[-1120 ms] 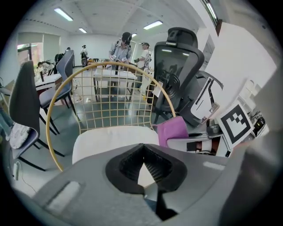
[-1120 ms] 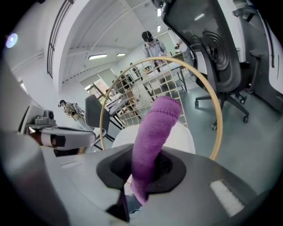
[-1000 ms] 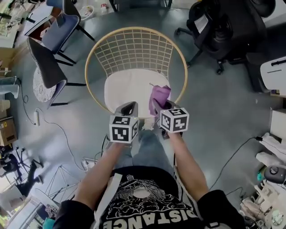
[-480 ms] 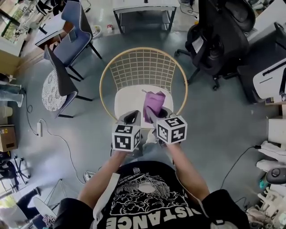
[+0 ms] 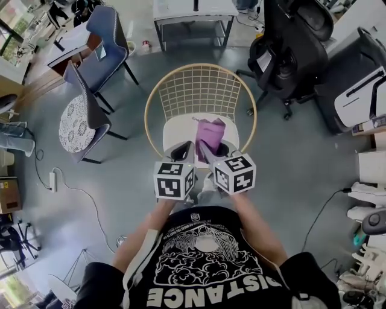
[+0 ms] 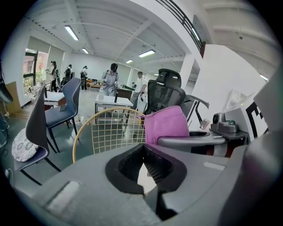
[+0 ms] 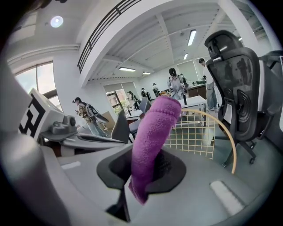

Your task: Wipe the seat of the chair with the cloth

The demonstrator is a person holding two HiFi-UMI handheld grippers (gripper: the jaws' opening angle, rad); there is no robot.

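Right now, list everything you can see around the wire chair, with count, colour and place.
wire chair: one, gold frame, centre, straight ahead.
seat: one, white, on the wire chair.
cloth: one, purple, over the seat, held by the right gripper.
blue chair: one, blue, upper left.
grey chair: one, dark grey, patterned cushion, left.
office chair: at least one, black, upper right.
table: one, pale, behind the wire chair.
power strip: one, white, floor at left.
people: several, mixed clothing, far end of the room.
left gripper: one, grey, jaws shut, empty.
right gripper: one, grey, jaws shut on the cloth.
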